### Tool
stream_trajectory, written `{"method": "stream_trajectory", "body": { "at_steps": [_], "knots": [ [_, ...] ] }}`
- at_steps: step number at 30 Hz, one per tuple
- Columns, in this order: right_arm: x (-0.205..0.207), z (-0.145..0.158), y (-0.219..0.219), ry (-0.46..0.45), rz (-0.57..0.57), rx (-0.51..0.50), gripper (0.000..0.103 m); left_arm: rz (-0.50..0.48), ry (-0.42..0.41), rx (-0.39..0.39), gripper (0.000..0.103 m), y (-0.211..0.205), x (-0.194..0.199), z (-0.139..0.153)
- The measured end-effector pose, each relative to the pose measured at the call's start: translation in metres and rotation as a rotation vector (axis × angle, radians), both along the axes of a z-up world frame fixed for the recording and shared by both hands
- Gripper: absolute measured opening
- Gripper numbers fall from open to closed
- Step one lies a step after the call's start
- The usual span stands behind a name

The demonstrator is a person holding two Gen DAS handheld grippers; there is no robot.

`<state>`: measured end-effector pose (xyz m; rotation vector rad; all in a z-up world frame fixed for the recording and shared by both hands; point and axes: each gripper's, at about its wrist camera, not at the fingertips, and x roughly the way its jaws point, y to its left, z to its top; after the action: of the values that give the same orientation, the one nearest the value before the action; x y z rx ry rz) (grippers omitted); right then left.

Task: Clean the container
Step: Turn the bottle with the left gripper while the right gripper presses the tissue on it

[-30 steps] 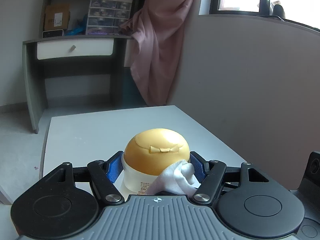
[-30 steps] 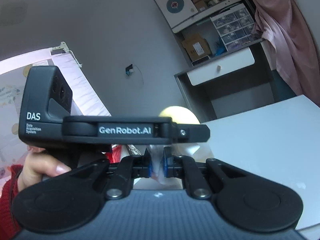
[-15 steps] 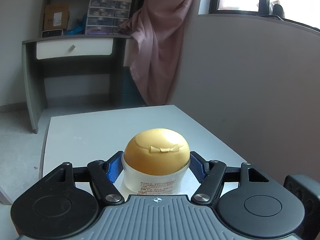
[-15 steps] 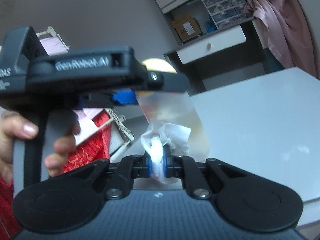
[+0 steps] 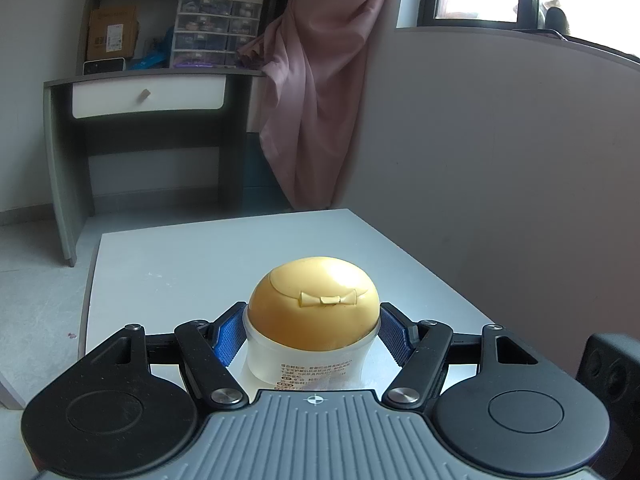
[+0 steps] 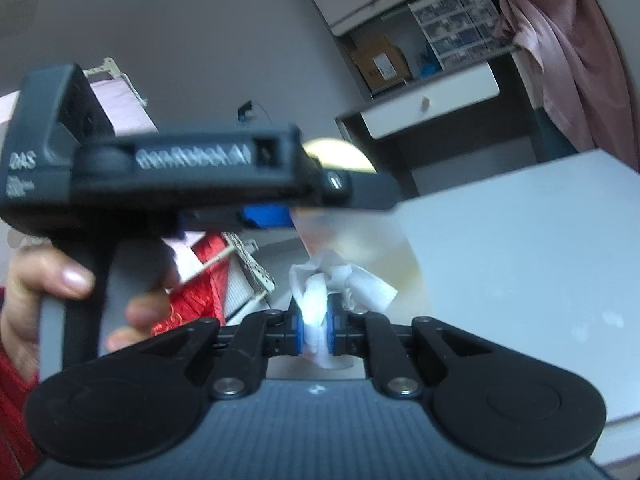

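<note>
**Inspector:** Grippers first.

**Assistant:** The right gripper [image 6: 316, 326] is clamped on a wad of white tissue [image 6: 340, 280]. The left gripper [image 5: 313, 330] holds the container [image 5: 312, 330] by its clear body, blue pads [image 5: 228, 338] pressed on both sides, yellow domed lid [image 5: 314, 302] upward, at the near end of the white table [image 5: 200, 256].

**Inspector:** Step in hand?

**Assistant:** Wiping, in my judgement. The tissue sits just beside the container's lower side; contact cannot be confirmed.

**Inspector:** Next move?

**Assistant:** Press the tissue to the wall and sweep round, with the left grip kept firm.
</note>
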<state>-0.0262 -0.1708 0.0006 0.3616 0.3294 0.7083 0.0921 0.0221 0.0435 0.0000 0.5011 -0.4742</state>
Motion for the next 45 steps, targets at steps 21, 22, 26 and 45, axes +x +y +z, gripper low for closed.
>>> {"method": "stream_trajectory", "body": {
  "at_steps": [21,22,26,45],
  "knots": [
    [0.011,-0.019,0.004,0.06,0.004,-0.022,0.011,-0.008,0.001,0.004,0.07,0.005,-0.004,0.001],
    [0.011,-0.021,0.004,0.067,0.004,-0.024,0.011,-0.011,0.0,0.006,0.07,0.008,-0.003,0.001],
    [0.011,-0.027,0.005,0.089,0.002,-0.022,0.011,-0.012,0.001,0.007,0.07,0.01,-0.004,0.001],
    [-0.002,0.011,0.004,-0.029,-0.003,0.056,0.011,-0.011,0.005,0.014,0.07,0.01,-0.007,0.001]
  ]
}}
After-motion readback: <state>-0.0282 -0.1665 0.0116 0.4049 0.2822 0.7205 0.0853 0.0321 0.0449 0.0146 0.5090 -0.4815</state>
